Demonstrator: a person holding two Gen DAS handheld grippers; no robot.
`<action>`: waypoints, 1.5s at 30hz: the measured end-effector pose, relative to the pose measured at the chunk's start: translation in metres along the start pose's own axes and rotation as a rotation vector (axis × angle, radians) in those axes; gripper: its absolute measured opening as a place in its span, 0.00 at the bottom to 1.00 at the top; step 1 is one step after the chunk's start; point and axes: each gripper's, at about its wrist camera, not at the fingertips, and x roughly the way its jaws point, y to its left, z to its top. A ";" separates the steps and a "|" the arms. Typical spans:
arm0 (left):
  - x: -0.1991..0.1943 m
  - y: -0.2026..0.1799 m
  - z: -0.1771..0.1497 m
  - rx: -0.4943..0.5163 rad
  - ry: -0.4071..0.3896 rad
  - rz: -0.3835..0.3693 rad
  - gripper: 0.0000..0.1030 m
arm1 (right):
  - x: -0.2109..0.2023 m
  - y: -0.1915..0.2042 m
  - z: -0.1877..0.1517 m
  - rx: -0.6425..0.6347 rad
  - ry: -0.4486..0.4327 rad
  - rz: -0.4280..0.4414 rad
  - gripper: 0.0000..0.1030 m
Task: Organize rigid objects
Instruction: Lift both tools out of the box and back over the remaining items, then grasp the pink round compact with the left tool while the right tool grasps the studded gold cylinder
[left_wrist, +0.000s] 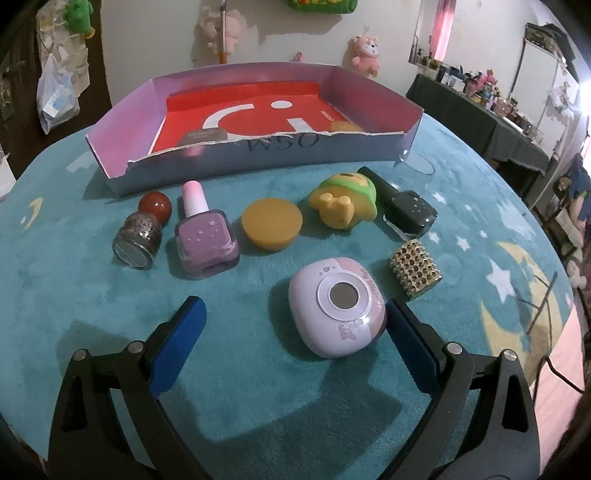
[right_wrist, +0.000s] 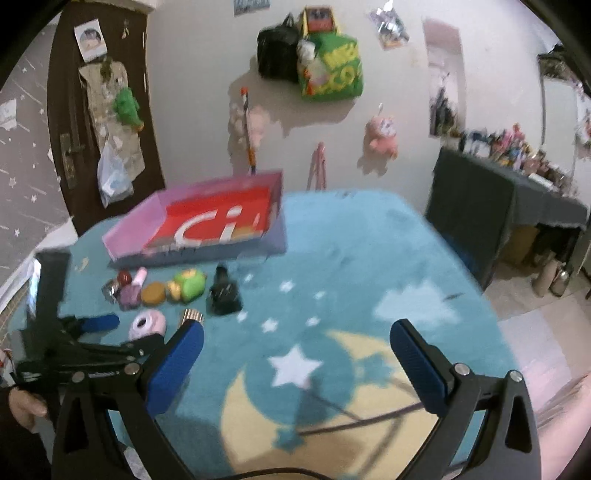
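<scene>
My left gripper (left_wrist: 295, 317) is open, low over the teal cloth. A lilac and pink rounded case (left_wrist: 338, 306) lies between its fingers, close to the right finger (left_wrist: 406, 332). Beyond lie a glitter bottle (left_wrist: 138, 236), a red ball (left_wrist: 155, 207), a purple polish bottle (left_wrist: 205, 236), an orange disc (left_wrist: 272, 224), a yellow-green toy (left_wrist: 343, 203), a black polish bottle (left_wrist: 402, 210) and a gold studded cylinder (left_wrist: 415, 273). The open cardboard box (left_wrist: 258, 155) stands behind them. My right gripper (right_wrist: 295, 343) is open and empty over the moon pattern, right of the left gripper (right_wrist: 107, 332).
The box holds a dark flat item (left_wrist: 203, 137) and an orange piece (left_wrist: 345, 126) on its red floor. A clear cup (left_wrist: 419, 166) stands by the box's right corner. A cable (right_wrist: 351, 421) lies on the cloth under my right gripper. A dark-draped shelf (right_wrist: 498, 206) stands at right.
</scene>
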 end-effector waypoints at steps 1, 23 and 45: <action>0.000 0.000 0.000 0.000 0.000 0.001 0.95 | -0.015 -0.006 0.006 -0.001 -0.028 -0.019 1.00; -0.008 0.029 -0.009 -0.013 -0.008 0.064 0.95 | 0.044 0.023 -0.015 0.064 0.083 0.138 1.00; 0.000 0.027 0.009 0.045 0.026 -0.008 0.94 | 0.101 0.064 -0.017 -0.089 0.250 0.149 0.98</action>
